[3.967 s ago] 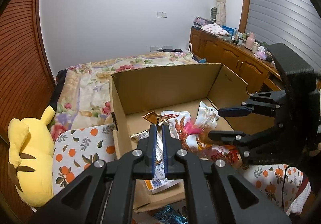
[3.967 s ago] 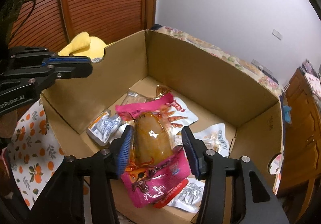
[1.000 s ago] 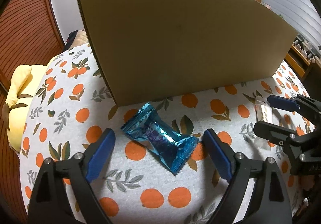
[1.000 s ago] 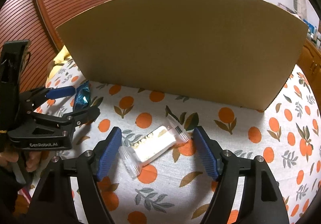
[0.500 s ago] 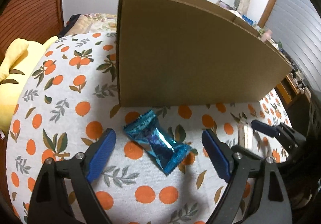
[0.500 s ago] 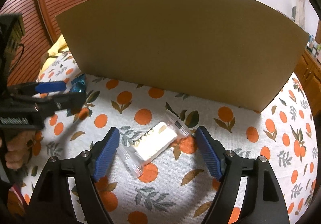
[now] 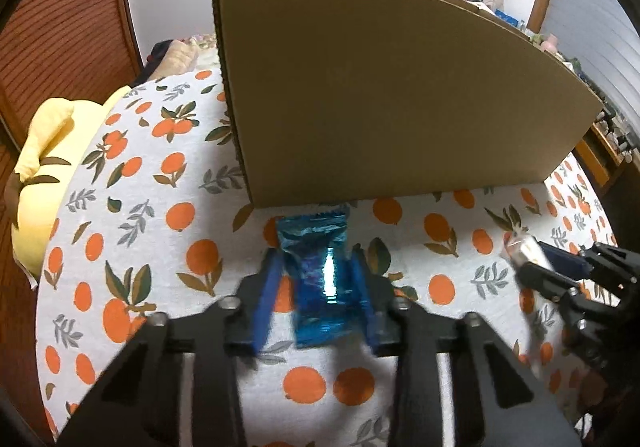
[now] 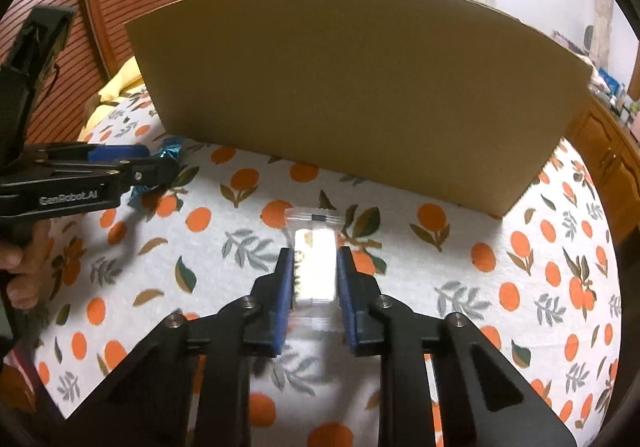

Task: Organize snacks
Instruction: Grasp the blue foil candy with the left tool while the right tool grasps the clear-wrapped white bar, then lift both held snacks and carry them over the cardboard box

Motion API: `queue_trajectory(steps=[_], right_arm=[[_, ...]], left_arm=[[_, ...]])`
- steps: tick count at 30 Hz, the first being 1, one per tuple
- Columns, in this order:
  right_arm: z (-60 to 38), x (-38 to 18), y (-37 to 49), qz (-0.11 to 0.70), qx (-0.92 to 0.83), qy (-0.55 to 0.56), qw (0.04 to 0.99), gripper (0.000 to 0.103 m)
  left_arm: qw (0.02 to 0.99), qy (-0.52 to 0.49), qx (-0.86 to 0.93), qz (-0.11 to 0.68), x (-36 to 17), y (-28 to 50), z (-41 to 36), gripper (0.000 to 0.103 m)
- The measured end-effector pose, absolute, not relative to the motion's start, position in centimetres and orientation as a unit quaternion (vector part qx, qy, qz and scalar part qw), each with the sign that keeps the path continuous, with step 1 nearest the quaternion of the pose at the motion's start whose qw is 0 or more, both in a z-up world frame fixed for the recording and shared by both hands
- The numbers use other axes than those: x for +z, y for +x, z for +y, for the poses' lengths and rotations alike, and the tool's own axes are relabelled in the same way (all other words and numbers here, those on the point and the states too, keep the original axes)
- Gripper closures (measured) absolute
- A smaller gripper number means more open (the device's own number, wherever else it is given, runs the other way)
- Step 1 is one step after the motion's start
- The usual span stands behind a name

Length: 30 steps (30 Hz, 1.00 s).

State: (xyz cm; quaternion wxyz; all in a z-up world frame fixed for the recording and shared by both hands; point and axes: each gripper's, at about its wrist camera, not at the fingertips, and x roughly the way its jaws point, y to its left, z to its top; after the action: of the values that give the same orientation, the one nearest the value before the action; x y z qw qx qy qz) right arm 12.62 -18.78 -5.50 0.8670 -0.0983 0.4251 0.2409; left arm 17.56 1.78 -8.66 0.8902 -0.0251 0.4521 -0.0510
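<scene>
while closing, left fingers [image 7: 316, 279] squeeze blue candy [image 7: 320, 267], right fingers [image 8: 313, 279] clamped on white snack [image 8: 314, 267]

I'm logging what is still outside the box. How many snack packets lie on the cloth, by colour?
Blue foil packet: 1, between the left gripper's closing jaws.
White packet in clear wrap: 1, clamped in the right gripper.
Total: 2.

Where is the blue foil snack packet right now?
In the left wrist view the blue foil packet lies on the orange-print cloth between the closing left gripper's fingers, just before the cardboard box's wall.
</scene>
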Motion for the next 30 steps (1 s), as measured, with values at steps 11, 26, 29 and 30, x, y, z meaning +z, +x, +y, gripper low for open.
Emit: queue_trajectory(steps=[11,26,29,30], right_arm=[[-21.5,-4.8,11.8,0.423,0.255,-0.066,0.867,0.084],[-22.6,0.2,11.0,0.363,0.275,-0.062,0.888,0.084],[-22.7,2.0,11.2,0.348,0.280,-0.063,0.893,0.084],[-22.7,2.6,11.2,0.342,0.282,-0.066,0.894,0.084]], left_arm=[[0.897,-0.019,-0.071,0.436,-8.3,15.2,1.6,0.085],[0.919,-0.029,-0.150,0.362,0.4,13.8,-0.5,0.085],[0.925,-0.019,-0.162,0.344,2.6,13.9,-1.3,0.085],[0.926,-0.016,-0.164,0.339,3.1,14.0,-1.5,0.085]])
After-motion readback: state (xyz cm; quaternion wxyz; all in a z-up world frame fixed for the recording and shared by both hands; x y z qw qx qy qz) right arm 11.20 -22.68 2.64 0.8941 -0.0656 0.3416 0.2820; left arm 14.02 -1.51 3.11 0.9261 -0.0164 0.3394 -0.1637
